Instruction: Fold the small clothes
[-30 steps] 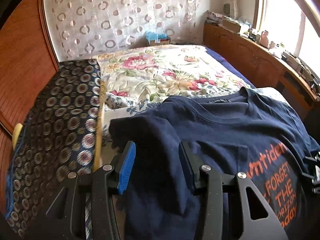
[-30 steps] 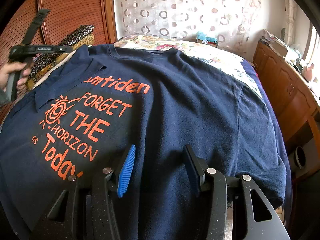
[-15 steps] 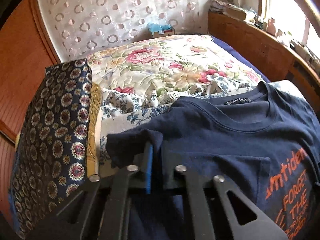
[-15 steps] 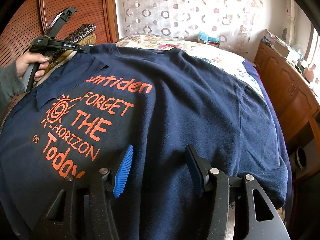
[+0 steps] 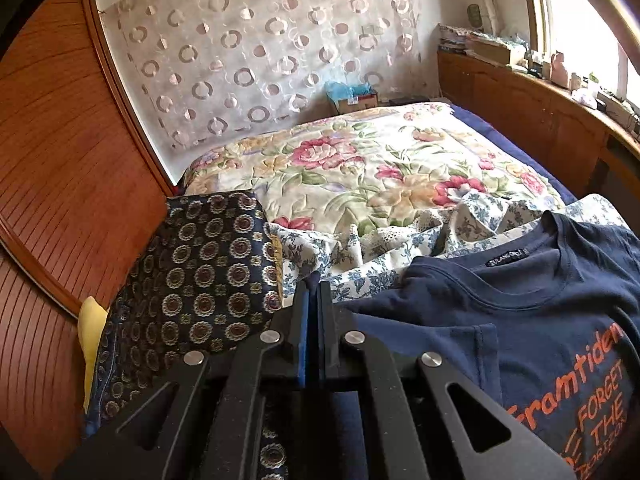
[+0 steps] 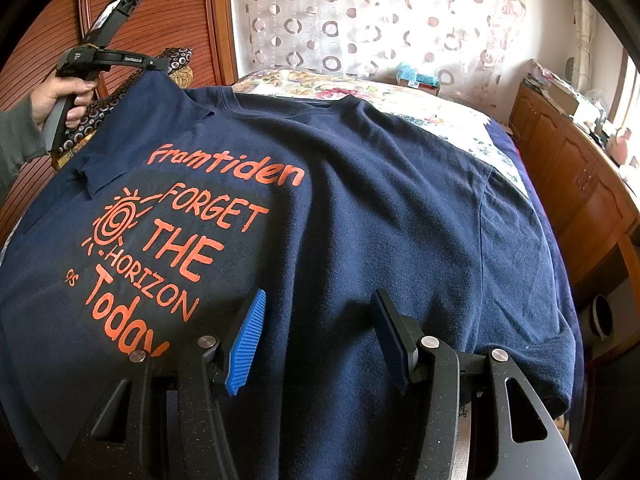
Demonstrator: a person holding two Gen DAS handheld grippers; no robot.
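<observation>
A bedroom with a circle-patterned curtain (image 5: 256, 52) and wood panelling frames a bed (image 5: 360, 168) under a floral quilt, with a wooden cabinet (image 6: 580, 184) along its right side. Spread over the near part of the bed lies the navy T-shirt (image 6: 360, 208), front up, its orange "Framtiden / FORGET THE HORIZON is Today" print facing the right wrist camera. A dark patterned cushion (image 5: 200, 280) sits at the left edge of the bed, against the panelling.

In the right wrist view the person's left hand (image 6: 56, 98) grips the handle of the left gripper (image 5: 313, 292), raised above the shirt's left shoulder with the sleeve (image 6: 132, 128) pulled up to its tip. The left wrist view shows its jaws pressed together on a fold of navy cloth at the sleeve's edge. The right gripper (image 6: 316, 316) hovers low over the lower middle of the shirt, its jaws spread wide, holding nothing.

A second ago the left gripper's jaws stood apart around the sleeve; half a second ago they had closed, and since then the gripper has lifted the sleeve higher and drawn it leftward. The right gripper has hardly moved.
</observation>
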